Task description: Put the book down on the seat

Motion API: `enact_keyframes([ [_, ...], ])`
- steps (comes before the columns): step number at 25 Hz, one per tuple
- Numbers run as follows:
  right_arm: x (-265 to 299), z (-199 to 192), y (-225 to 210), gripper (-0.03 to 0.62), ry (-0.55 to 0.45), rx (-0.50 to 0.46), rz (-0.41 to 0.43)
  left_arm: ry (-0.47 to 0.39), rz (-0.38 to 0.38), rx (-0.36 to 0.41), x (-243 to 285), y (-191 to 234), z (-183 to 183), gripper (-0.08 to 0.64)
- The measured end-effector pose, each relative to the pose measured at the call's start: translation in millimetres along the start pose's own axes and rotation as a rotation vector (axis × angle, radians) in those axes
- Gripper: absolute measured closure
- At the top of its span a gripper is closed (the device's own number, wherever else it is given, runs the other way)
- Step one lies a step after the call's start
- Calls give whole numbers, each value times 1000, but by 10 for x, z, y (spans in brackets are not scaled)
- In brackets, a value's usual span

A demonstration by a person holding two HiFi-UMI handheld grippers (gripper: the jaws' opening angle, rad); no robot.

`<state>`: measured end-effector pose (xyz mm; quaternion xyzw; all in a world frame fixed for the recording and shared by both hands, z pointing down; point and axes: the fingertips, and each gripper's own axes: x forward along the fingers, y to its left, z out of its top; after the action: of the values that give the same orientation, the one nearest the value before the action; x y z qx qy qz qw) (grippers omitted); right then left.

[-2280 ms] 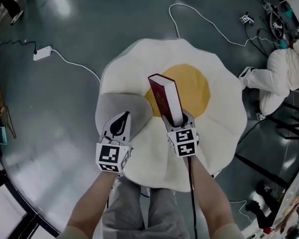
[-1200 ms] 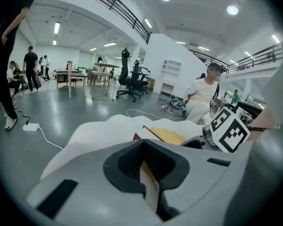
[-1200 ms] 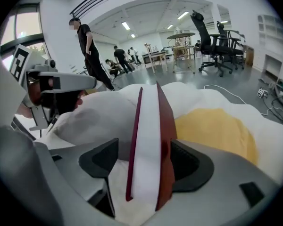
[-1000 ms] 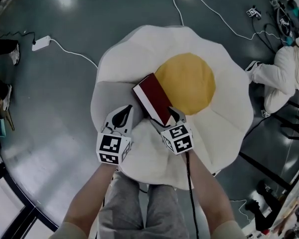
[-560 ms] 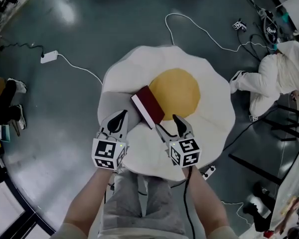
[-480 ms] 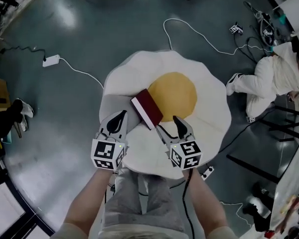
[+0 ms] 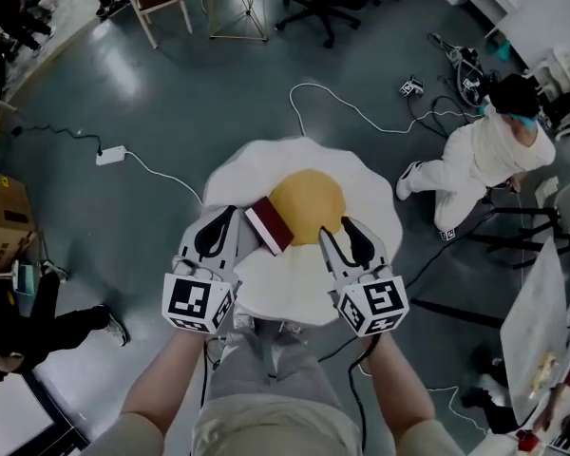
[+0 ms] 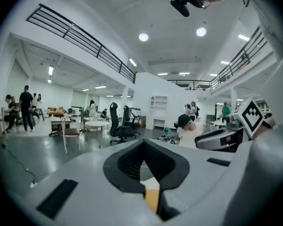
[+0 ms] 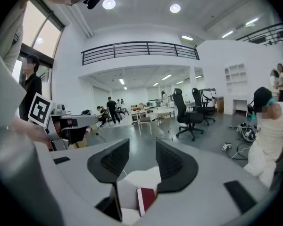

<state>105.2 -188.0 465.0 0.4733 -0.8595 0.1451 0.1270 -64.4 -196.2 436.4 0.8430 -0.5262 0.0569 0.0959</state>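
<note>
- Book: dark red hardcover book with white page edges is already down. It lies flat on the white fried-egg-shaped soft seat, on the white part, one corner up against the left rim of the round yellow yolk patch.
- In head view the book sits between the two tools. Nothing is touching it.
- L gripper: jaws together at the tips and empty. In the left gripper view the black pads meet at the top, and the small gap below them shows only seat fabric.
- R gripper: jaws about half open with a clear gap and nothing in them. They've just been closing in. In the right gripper view the book shows low down below the jaws, well clear of the pads.
- Both tools are held over the near edge of the seat, pointing away from me, marker cubes toward the cam.
- Surroundings: glossy grey floor, and a thin white cable looping past the far side of the seat.
- A white power brick lies off to the left.
- A person in white clothes is crouched on the floor to the right, well apart from the seat.
</note>
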Motion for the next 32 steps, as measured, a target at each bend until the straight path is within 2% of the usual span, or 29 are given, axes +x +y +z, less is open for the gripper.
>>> enact_keyframes([
  [7, -831, 1198, 181, 428, -184, -44, -25, -144, -96, 19, -525, -380, 1168, 557],
  [11, -1295, 1801, 368, 434, -287, -103, -24, -206, -125, 57, -823, -556, 1644, 557],
  [15, -1658, 2182, 569, 439, -363, -198, -37, -265, -137, 118, -1129, -668, 1997, 557],
  [18, -1893, 2279, 703, 439, -382, -253, -50, -318, -121, 139, -1404, -744, 2149, 557],
  [20, -2020, 2294, 758, 453, -399, -252, -54, -343, -119, 160, -1551, -799, 2184, 557],
  [22, -2100, 2251, 808, 473, -406, -225, -50, -345, -113, 169, -1650, -824, 2164, 557],
  [27, -2248, 2104, 881, 552, -405, -147, -33, -335, -103, 132, -1841, -877, 2075, 557],
  [32, -2230, 2016, 906, 591, -404, -109, -18, -347, -101, 150, -1835, -953, 2021, 557],
])
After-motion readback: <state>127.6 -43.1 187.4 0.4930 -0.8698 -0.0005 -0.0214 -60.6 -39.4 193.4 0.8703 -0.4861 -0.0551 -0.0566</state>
